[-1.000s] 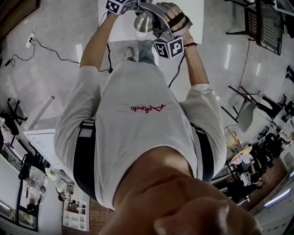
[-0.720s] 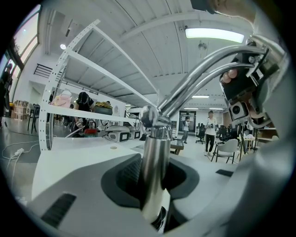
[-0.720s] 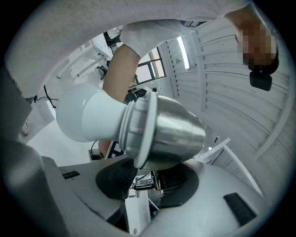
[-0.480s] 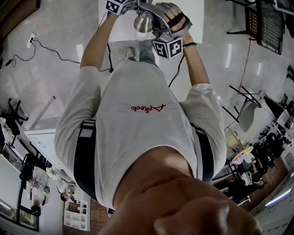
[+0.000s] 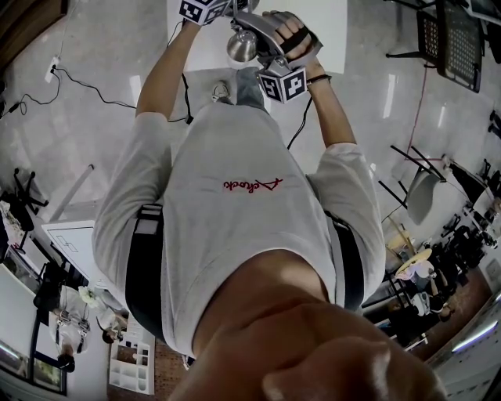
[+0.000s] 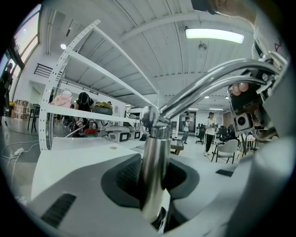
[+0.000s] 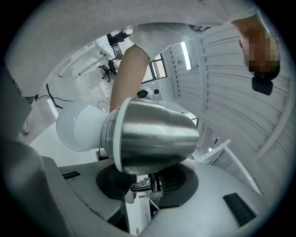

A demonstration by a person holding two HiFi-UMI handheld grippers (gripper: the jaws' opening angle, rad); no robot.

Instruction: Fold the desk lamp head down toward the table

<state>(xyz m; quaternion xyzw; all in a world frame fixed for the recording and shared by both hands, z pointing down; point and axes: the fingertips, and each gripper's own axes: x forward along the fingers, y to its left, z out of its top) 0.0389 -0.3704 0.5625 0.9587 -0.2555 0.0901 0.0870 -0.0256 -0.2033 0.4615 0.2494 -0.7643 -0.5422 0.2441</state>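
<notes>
Brushed silver lamp head [image 7: 152,139]; matt white bulb [image 7: 76,128]; polished chrome lamp stem [image 6: 155,171]; black-and-white squared marker cube [image 5: 283,84]; pale grey shirt [image 5: 235,149], red script; white table [image 5: 333,23].

Head view: high up, facing steeply down over the person's own shirt [image 5: 235,188]. The lamp head [image 5: 241,45] sits small and far off at the top edge.

Left gripper view: low, very close behind the lamp stem [image 6: 155,171], facing roughly level across the room, with the ceiling [image 6: 138,41] in the upper half.

Right gripper view: close under the lamp head, apparently rolled sideways, facing back toward the person.

Shared: head and right gripper views both show the lamp head.
</notes>
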